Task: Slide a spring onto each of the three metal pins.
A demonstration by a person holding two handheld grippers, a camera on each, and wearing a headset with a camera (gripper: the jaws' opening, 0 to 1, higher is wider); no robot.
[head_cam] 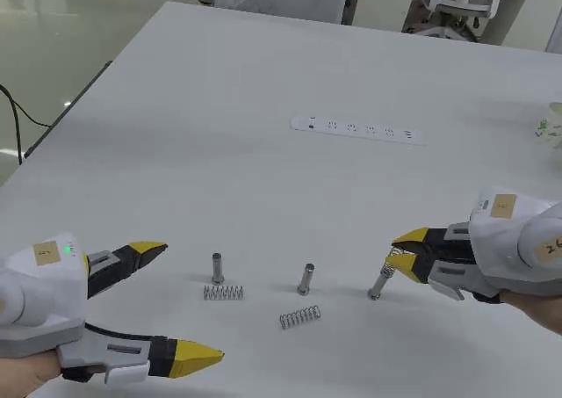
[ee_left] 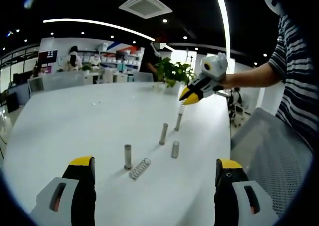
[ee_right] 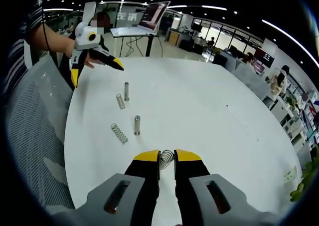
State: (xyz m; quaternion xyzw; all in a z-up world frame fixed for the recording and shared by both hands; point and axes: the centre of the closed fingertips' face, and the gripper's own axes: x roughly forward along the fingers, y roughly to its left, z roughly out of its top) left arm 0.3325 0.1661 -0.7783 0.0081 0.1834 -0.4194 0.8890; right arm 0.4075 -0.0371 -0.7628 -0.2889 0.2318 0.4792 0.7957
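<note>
One spring [ee_right: 167, 158], likely light and squashy, is sitting clamped across its coils in the right tongs [head_cam: 402, 252]. Left tongs [head_cam: 191, 301] are hanging apart.

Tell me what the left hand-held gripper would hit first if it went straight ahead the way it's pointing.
Probably the loose spring lying beside the nearest pin, if it travels low enough.

Your head view looks forward and down at the white table [head_cam: 263, 82] from close above, while the two gripper views look low across it from opposite sides, and all three share the row of pins [head_cam: 306, 278].
</note>
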